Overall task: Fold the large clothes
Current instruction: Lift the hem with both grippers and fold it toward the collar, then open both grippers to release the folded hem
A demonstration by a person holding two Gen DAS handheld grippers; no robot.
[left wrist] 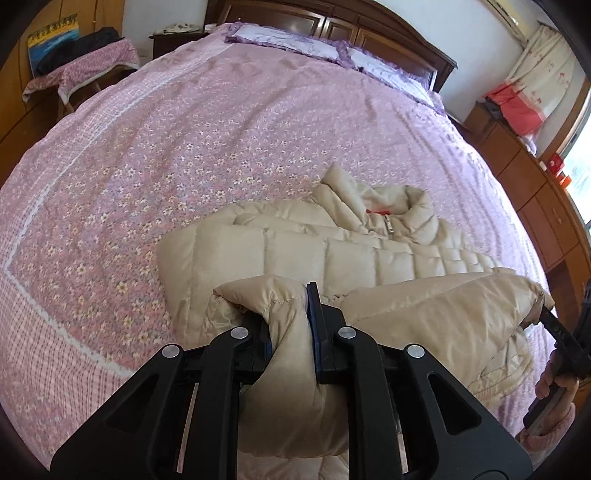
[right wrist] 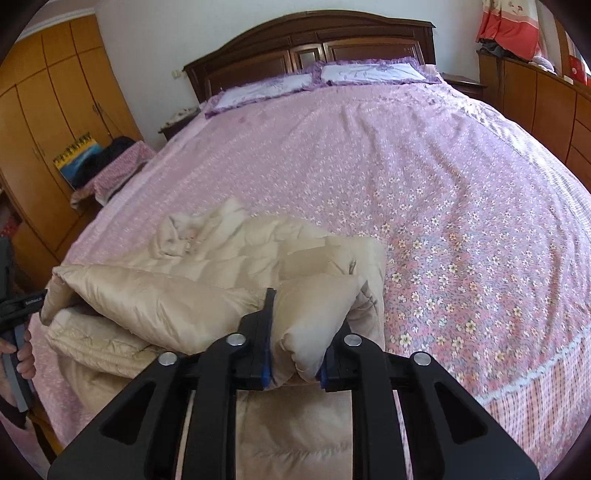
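- Your left gripper sits at bottom centre of the left wrist view, clamped on a bunched fold of the beige puffer jacket; the fabric fills the gap between the blue-padded fingers.
- Your right gripper sits at bottom centre of the right wrist view, likewise closed on a thick roll of the jacket's hem edge.
- The jacket lies on the pink floral bedspread, in the lower middle of the left wrist frame, collar and zipper pull toward the headboard.
- The near hem is lifted between your two grips; it runs as a raised ridge from frame centre to the right edge in the left wrist view, and to the left edge in the right wrist view.
- In the left wrist view your right gripper appears at the lower right edge, with your hand on its handle.
- In the right wrist view your left gripper shows at the left edge.
- Two purple-trimmed pillows lie at the top of the frame against the headboard.
- A wooden wardrobe fills the upper left of the right wrist view.
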